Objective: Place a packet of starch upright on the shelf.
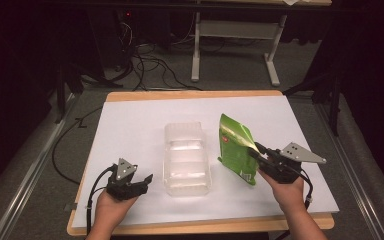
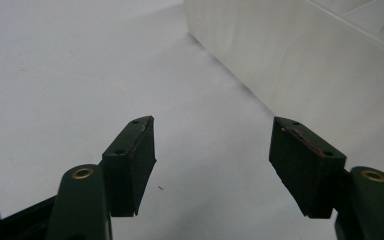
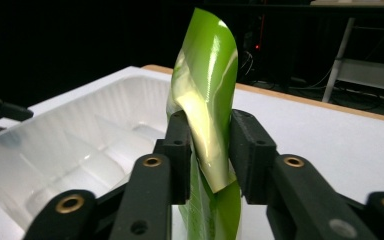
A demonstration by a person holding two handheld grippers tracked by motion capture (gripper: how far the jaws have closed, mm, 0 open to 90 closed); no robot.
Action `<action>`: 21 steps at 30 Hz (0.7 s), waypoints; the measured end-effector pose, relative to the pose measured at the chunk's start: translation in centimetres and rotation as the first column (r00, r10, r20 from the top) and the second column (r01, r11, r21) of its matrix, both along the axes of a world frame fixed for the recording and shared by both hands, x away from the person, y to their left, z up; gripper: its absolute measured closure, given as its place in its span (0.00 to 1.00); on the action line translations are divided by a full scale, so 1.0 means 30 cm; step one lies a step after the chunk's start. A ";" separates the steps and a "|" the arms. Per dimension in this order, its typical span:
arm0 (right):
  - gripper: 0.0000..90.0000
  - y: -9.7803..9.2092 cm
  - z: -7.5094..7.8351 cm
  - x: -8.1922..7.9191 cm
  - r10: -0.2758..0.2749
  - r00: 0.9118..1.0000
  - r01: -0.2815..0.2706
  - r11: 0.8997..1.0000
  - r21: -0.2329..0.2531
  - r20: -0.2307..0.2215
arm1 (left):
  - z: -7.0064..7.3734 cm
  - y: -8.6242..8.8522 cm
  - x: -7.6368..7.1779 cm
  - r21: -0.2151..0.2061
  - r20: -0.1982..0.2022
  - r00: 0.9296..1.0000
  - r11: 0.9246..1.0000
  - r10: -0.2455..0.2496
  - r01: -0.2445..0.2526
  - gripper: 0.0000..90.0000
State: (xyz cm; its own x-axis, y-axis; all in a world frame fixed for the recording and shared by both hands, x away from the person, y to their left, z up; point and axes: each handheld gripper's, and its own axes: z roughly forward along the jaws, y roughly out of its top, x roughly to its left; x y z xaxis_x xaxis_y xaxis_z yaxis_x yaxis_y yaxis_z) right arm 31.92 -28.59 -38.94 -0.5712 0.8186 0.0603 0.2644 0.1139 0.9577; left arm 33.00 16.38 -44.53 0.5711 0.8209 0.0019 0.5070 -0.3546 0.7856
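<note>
Right gripper (image 1: pixel 258 152) is clamped on the green pouch (image 1: pixel 236 148), held upright off the table (image 1: pixel 130 120) just right of the central clear tray (image 1: pixel 186 157), left gripper (image 1: pixel 139 182) idle, jaws apart, near the front edge; the next move probably calls for carrying the pouch over the tray.
</note>
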 end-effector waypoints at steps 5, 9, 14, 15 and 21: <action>0.74 0.012 -0.012 0.006 0.003 1.000 -0.004 1.000 -0.023 -0.023 | -0.001 0.000 0.000 -0.004 -0.001 1.000 1.000 0.000 0.000 0.39; 0.69 0.015 -0.024 0.014 0.015 0.998 -0.016 1.000 -0.026 -0.054 | -0.001 0.000 0.000 -0.005 -0.003 1.000 1.000 -0.003 0.003 0.39; 0.67 0.008 -0.033 0.022 0.040 0.996 -0.041 0.999 -0.012 -0.084 | -0.001 -0.002 -0.001 -0.007 -0.003 1.000 1.000 -0.004 0.004 0.39; 0.67 0.006 -0.034 0.023 0.042 0.995 -0.044 0.999 -0.012 -0.090 | -0.001 -0.002 -0.001 -0.007 -0.003 1.000 1.000 -0.004 0.004 0.39; 0.69 -0.005 -0.036 0.024 0.047 0.993 -0.050 0.998 -0.028 -0.108 | 0.000 -0.002 -0.002 -0.005 -0.002 1.000 1.000 -0.006 0.006 0.39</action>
State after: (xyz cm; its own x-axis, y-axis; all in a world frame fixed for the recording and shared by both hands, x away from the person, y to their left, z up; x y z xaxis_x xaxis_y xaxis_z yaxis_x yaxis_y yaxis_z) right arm 32.63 -28.76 -40.03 -0.6021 0.7923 0.0991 0.3591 0.1579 0.9199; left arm 32.94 16.33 -44.54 0.5760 0.8174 -0.0033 0.5064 -0.3537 0.7864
